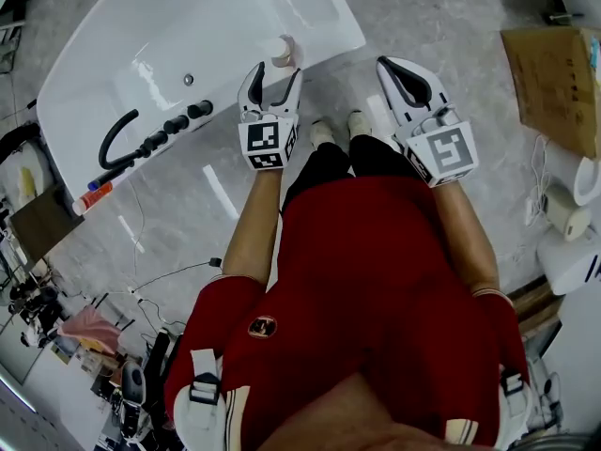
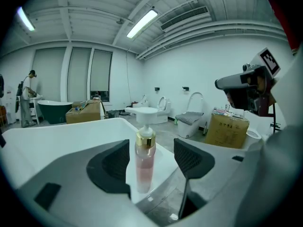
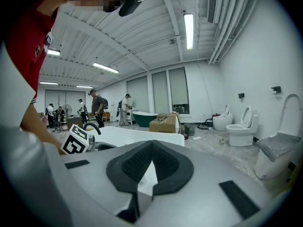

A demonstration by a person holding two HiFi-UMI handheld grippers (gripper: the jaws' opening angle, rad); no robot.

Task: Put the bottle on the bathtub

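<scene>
My left hand-held gripper (image 1: 276,70) has its jaws wide apart. The bottle (image 2: 144,162) stands upright between them, touching neither pad as far as I can judge, on the corner ledge of the bathtub (image 1: 178,26). I take the step in hand to be letting go and backing off. To do it well I would draw the hand-held gripper straight back along its own line, jaws wide, with no sideways swing, since the bottle sits near the ledge's edge and looks tall enough to tip. My right hand-held gripper (image 3: 151,148), off to the right, has its jaws closed together on nothing. I count one bottle, one white bathtub just ahead, and two hand-held grippers.
</scene>
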